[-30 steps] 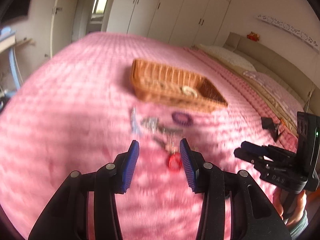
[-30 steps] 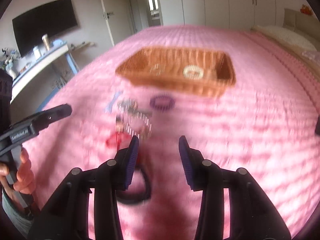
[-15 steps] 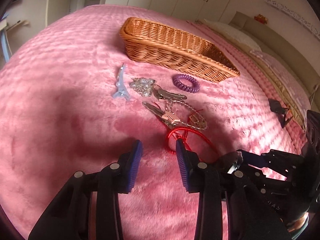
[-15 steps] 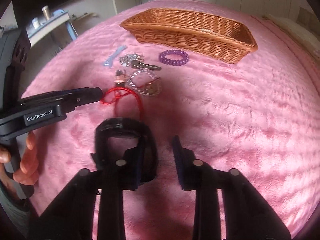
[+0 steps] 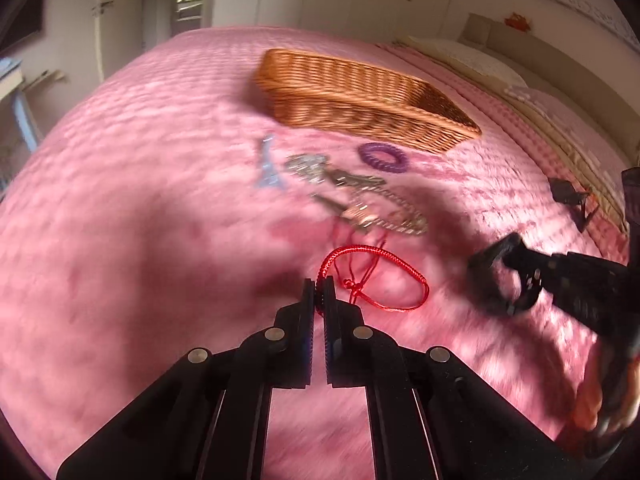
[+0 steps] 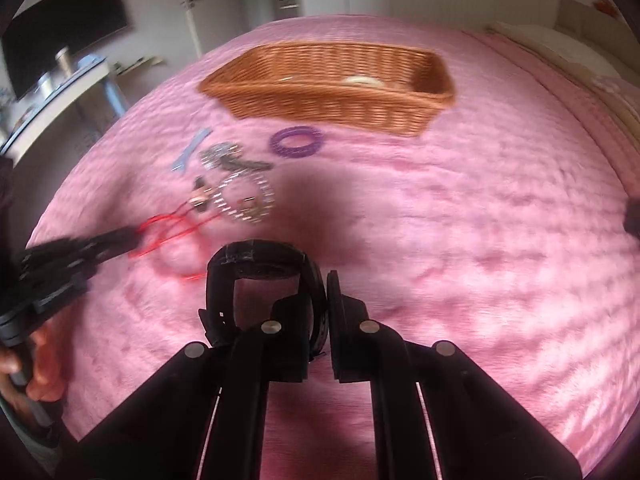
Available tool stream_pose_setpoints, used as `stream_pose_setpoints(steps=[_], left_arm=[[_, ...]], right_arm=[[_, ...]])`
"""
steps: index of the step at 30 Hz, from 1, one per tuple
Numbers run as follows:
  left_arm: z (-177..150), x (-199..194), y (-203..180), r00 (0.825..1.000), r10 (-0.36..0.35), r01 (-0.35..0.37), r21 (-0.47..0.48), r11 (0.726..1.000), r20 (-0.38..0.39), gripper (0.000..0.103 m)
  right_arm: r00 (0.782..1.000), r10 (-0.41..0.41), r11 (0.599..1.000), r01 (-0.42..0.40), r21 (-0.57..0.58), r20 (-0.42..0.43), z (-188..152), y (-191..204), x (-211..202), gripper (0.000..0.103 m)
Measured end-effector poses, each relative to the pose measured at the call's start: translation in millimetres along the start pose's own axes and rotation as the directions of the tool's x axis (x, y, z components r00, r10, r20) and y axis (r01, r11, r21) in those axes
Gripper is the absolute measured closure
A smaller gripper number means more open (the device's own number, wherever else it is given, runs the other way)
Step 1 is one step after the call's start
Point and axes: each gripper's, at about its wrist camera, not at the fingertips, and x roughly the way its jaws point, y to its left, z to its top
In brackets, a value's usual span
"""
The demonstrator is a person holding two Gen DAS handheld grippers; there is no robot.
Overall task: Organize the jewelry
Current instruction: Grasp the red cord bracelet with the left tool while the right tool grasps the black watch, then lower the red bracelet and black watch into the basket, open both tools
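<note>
The left tool (image 5: 319, 294) has its jaws pressed nearly together on the red cord bracelet (image 5: 376, 276), pinching it at the near end of the loop while the rest trails on the pink bed (image 5: 140, 220). The cord looks light and limp, so I judge it will droop and swing once lifted (a grip by the knot would hold better than by the thin strands). Half a second ago these jaws stood apart above the cord; now they have closed on it. Beyond lie a silver chain bracelet (image 5: 384, 216), a purple coil hair tie (image 5: 383, 157), a pale blue clip (image 5: 269, 168) and the wicker basket (image 5: 360, 100), which seems the likely place for everything.

From the right wrist view, the right tool (image 6: 325, 300) is clamped on a black band (image 6: 256, 264), gripping one side of the loop, which stands up stiffly and keeps its shape. It looks fairly rigid and light, so the hold on its edge seems sound. Half a second earlier the jaws were wider with the band against the left finger only; now they have shut. The left tool reaches in from the left, touching the red cord.
</note>
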Motion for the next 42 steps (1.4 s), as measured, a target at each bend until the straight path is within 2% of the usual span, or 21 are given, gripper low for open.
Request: stream_pose_setpoints(steps=[4, 9, 14, 16, 18, 21, 23, 24, 26, 27, 31, 35, 42], left_arm=[[-18, -17, 17, 1.0, 0.015, -0.016, -0.045, 0.999, -0.016, 0.101], [-33, -21, 14, 0.998, -0.044, 0.042, -0.027, 0.999, -0.05, 0.099], [-33, -26, 15, 0.999, -0.045, 0.044, -0.021, 0.999, -0.026, 0.089], [-31, -22, 17, 0.999, -0.036, 0.035, -0.032, 0.999, -0.03, 0.079], [-30, -16, 17, 0.998, -0.035, 0.034, -0.03, 0.999, -0.042, 0.079], [-29, -10, 10, 0.999, -0.003, 0.003, 0.002, 1.0, -0.045, 0.079], [-29, -10, 6, 0.999, 0.028, -0.027, 0.029, 0.999, -0.039, 0.087], [-29, -9, 4, 0.999, 0.04, -0.038, 0.041, 0.998, -0.036, 0.101], [-29, -10, 2, 0.998, 0.05, -0.049, 0.056, 0.997, -0.024, 0.101], [-29, -11, 2, 0.999, 0.043, -0.042, 0.055, 0.998, -0.016, 0.101], [-28, -27, 8, 0.997, -0.065, 0.064, 0.022, 0.998, 0.041, 0.101], [-22, -43, 6, 0.984, -0.144, 0.144, 0.013, 0.99, 0.101, 0.101], [0, -71, -2, 0.965, -0.178, 0.176, 0.026, 0.984, 0.192, 0.101]], right_arm=[[1.0, -0.019, 0.999, 0.02, 0.049, -0.02, -5, -9, 8, 0.097], [0.999, -0.032, 0.998, 0.033, 0.052, -0.022, -8, -7, 10, 0.096], [0.999, 0.008, 0.998, -0.005, 0.064, -0.043, -9, -14, 10, 0.094], [0.999, 0.022, 0.998, -0.019, 0.064, -0.046, -8, -16, 9, 0.094], [0.999, 0.024, 0.998, -0.021, 0.062, -0.047, -6, -15, 10, 0.094], [0.997, 0.004, 0.999, -0.001, 0.034, -0.078, -2, -11, 18, 0.093], [0.996, -0.015, 1.0, 0.015, 0.004, -0.086, -1, -6, 25, 0.093], [0.997, -0.013, 1.0, 0.013, -0.005, -0.078, -2, -5, 25, 0.093], [0.998, -0.009, 1.0, 0.009, -0.006, -0.064, -3, -5, 23, 0.094], [0.998, -0.012, 1.0, 0.012, -0.004, -0.054, -4, -6, 21, 0.099], [1.0, 0.018, 1.0, -0.018, 0.022, -0.015, -7, -10, 11, 0.099], [0.998, 0.045, 0.998, -0.046, 0.037, 0.037, -5, -10, -7, 0.099], [0.989, 0.063, 0.997, -0.068, 0.031, 0.134, 17, -8, -42, 0.098]])
